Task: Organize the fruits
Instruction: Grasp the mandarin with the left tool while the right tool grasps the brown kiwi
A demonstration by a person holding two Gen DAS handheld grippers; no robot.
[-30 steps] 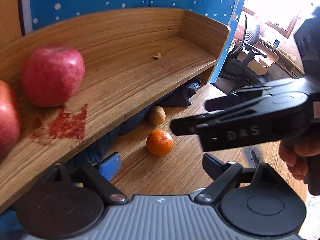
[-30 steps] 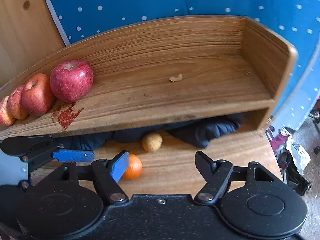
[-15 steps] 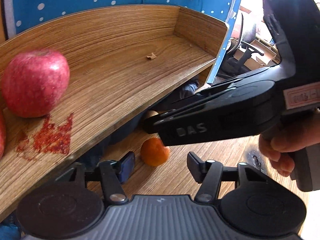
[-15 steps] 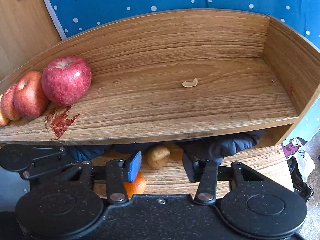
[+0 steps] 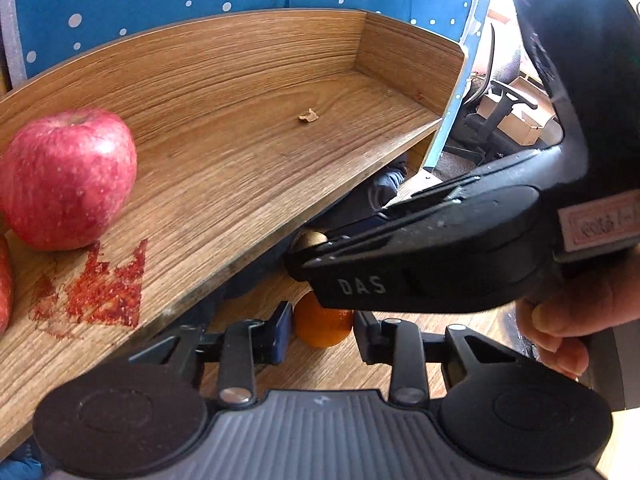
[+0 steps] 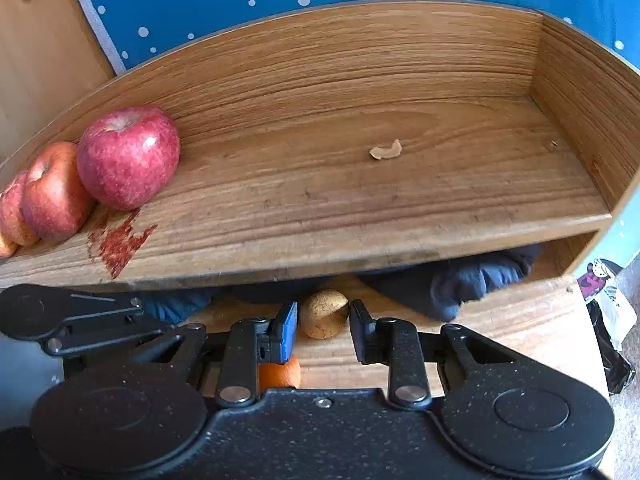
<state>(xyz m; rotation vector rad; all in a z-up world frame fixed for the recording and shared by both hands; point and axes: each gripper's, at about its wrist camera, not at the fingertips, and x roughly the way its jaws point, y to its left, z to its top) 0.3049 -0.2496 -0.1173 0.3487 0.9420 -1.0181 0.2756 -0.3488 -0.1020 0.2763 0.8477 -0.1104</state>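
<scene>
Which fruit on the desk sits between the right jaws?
The brown kiwi, just under the shelf edge; the orange lies nearer, off to the left.

- Red apples (image 6: 128,156) are lined up upright, touching, at the left end of the wooden shelf (image 6: 360,208).
- An orange (image 5: 323,326) and a brown fruit (image 6: 323,312) are seen on the desk below.

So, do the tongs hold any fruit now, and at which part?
Nothing is held yet. The left tongs flank the orange, the right tongs flank the brown fruit, both open around the fruits' sides.
</scene>
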